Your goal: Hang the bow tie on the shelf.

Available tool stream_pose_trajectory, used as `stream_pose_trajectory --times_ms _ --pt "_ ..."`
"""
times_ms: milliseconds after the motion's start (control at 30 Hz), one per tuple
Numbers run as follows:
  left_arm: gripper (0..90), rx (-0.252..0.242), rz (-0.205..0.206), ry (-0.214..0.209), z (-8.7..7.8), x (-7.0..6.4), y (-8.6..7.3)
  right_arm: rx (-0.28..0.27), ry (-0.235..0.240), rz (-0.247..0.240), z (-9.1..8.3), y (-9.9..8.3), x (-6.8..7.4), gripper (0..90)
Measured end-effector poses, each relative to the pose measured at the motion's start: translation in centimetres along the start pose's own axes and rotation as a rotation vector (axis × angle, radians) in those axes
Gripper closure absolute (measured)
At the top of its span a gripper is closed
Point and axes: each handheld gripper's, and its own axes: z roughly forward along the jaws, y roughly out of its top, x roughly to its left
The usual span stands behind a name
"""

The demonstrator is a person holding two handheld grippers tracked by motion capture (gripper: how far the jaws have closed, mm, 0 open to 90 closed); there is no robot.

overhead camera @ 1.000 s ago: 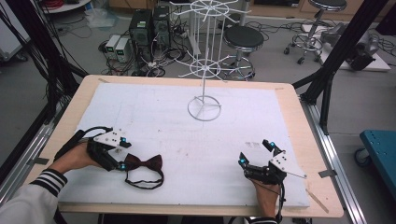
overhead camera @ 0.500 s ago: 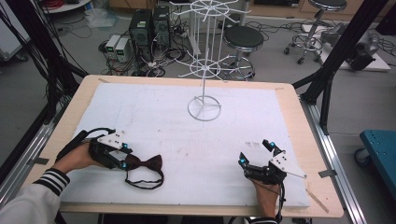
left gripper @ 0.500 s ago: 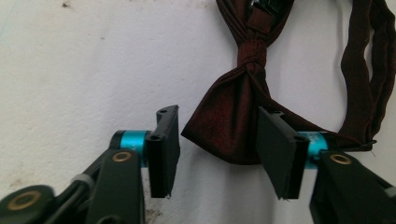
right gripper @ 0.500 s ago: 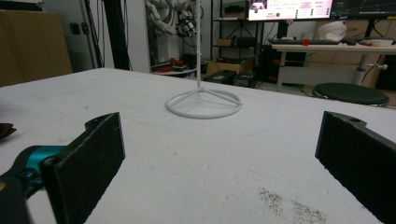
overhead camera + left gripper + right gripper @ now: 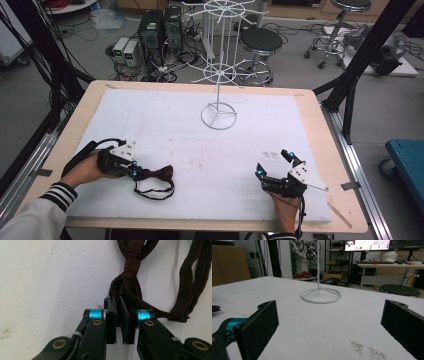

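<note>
The left gripper [image 5: 134, 172] lay low on the white foam mat [image 5: 165, 120], jaws clenched on one wing of the dark red bow tie [image 5: 126, 287], its strap looped beside it; the right gripper [image 5: 274, 164] rested well apart, jaws spread wide, facing the white wire stand [image 5: 321, 293].

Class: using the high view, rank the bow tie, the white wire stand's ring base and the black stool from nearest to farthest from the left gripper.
1. Bow tie: at the left gripper, in its jaws.
2. Ring base: table centre, farther back.
3. Black stool: on the floor beyond the table.
</note>
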Motion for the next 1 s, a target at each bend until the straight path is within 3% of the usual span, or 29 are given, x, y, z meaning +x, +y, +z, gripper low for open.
stream_pose_trajectory --times_ms 500,833,1000 --pt "84.1 -0.065 -0.027 0.03 -0.9 -0.1 0.2 0.005 -0.003 0.02 0.1 0.1 -0.1 0.6" --pt "84.3 -0.163 -0.059 0.049 -2.0 0.0 0.5 0.019 0.008 0.007 0.3 0.5 0.0 0.7" --pt "84.3 -0.217 -0.064 0.062 -2.6 -0.1 0.8 0.02 0.057 0.007 0.5 1.8 0.2 0.7"
